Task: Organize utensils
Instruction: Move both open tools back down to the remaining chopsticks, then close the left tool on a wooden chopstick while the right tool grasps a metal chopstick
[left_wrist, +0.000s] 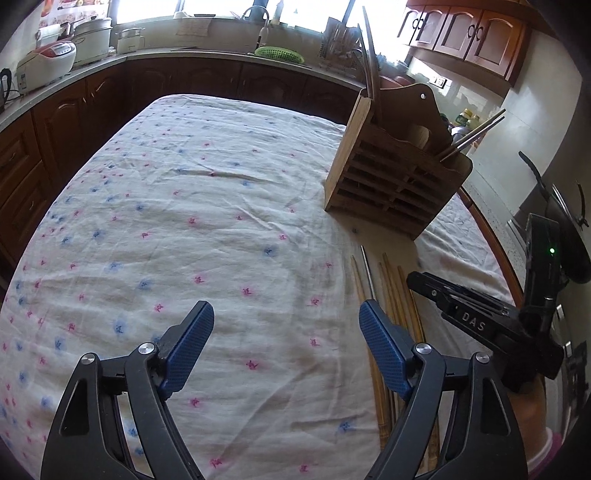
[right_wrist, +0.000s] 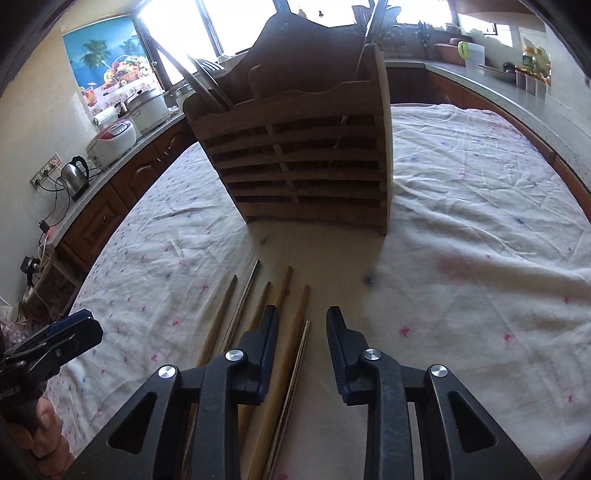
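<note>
**A:** Since the loose wooden and metal chopsticks lie side by side on the white flower-print tablecloth, just in front of the slatted wooden utensil holder, we come at them along their length.

**B:** So that is why our right gripper tilts down over the right end of the row?

**A:** Yes. Its jaws stand narrow, astride a thick brown chopstick and a thin pale chopstick beside it. We see a gap at each pad, so we judge that nothing is clamped yet.

**B:** And our left gripper?

**A:** It is spread wide, with only bare cloth between its blue pads. It hangs just left of the row. Its right finger overlaps the nearest sticks in that view, but we cannot tell whether it touches them. We guess it is waiting its turn.

**B:** The holder is not empty, though.

**A:** No. Two metal chopsticks lean out of one end compartment, and long dark utensils stand in the other. From that we take it that the sticks are sorted by kind, so the wooden ones need their own slot.

**B:** What worries us?

**A:** Catching two unlike sticks in one pinch. They lie close together and are smooth and round, so one could roll or slip out as we lift.
</note>
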